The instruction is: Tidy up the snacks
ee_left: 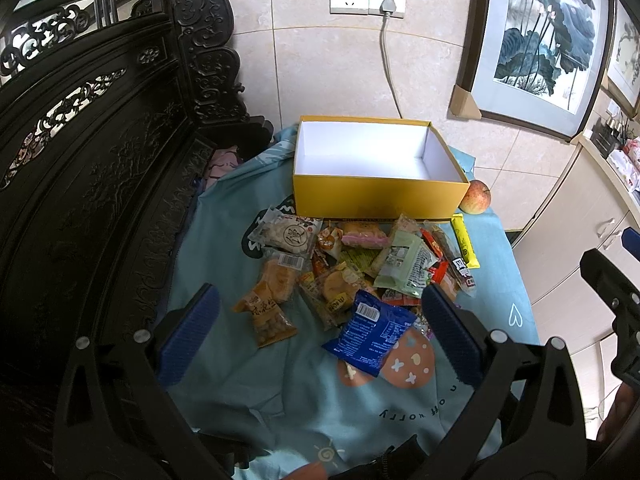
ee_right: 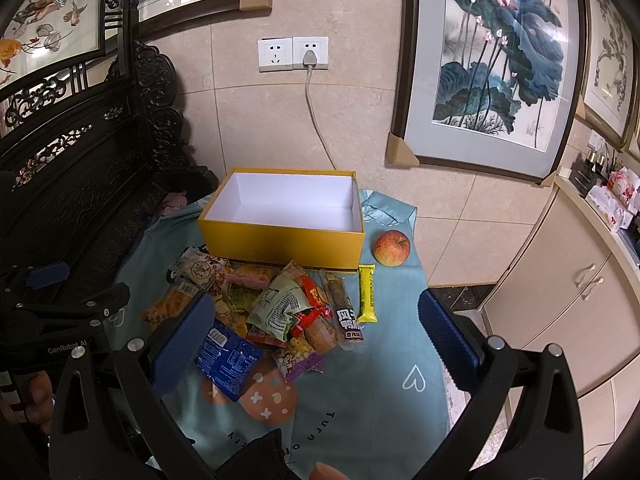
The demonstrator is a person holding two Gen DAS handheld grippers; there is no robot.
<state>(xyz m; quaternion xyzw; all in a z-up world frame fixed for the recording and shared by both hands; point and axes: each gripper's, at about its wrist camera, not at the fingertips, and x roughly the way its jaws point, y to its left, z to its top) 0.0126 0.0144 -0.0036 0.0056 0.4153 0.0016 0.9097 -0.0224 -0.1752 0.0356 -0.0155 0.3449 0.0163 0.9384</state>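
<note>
A pile of wrapped snacks [ee_left: 352,268] lies on a teal cloth, in front of an open yellow box [ee_left: 376,168] with a white, empty inside. A blue packet [ee_left: 370,330] lies nearest, a yellow bar [ee_left: 466,242] at the pile's right. My left gripper [ee_left: 320,324] is open above the near side of the pile, holding nothing. In the right wrist view the pile [ee_right: 276,304], box [ee_right: 288,216], blue packet [ee_right: 228,358] and yellow bar [ee_right: 367,292] show again. My right gripper [ee_right: 316,332] is open and empty above the pile's right part.
A red-yellow apple [ee_left: 476,197] [ee_right: 392,247] sits right of the box. The teal cloth [ee_left: 260,380] [ee_right: 380,400] covers a small table. A dark carved wooden bench [ee_left: 92,184] stands left, a cabinet [ee_right: 568,292] right, a tiled wall with a plugged socket [ee_right: 310,54] behind.
</note>
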